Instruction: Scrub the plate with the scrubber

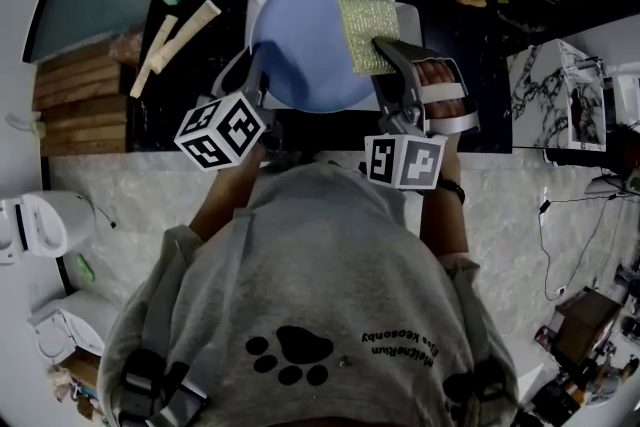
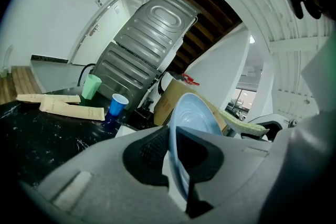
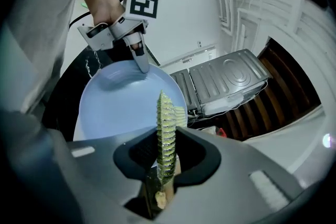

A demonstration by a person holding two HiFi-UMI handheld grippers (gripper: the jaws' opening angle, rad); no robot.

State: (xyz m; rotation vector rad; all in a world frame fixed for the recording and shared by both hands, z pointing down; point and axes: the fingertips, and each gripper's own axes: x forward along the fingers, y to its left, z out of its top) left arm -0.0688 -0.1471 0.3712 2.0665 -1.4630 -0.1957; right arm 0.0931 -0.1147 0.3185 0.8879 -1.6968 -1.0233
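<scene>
left hand-held gripper [image 2: 176,165]: clamped on plate [image 1: 300,50] rim | right hand-held gripper [image 3: 164,168]: clenched on scrubber [image 1: 362,33], long axis ahead, over plate's right side

We cannot see the near rim of the plate [image 1: 305,35] behind the left gripper [image 1: 255,63], nor read the print on the packets [image 1: 195,23] left of it.

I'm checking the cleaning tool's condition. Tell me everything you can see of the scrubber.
The scrubber is a flat, rectangular, yellow-green pad with a coarse, woven-looking surface. The right gripper is shut on one short end, so the pad sticks out edge-on between the jaws. Its face seems to lie against the pale blue plate, near the far right rim.
</scene>
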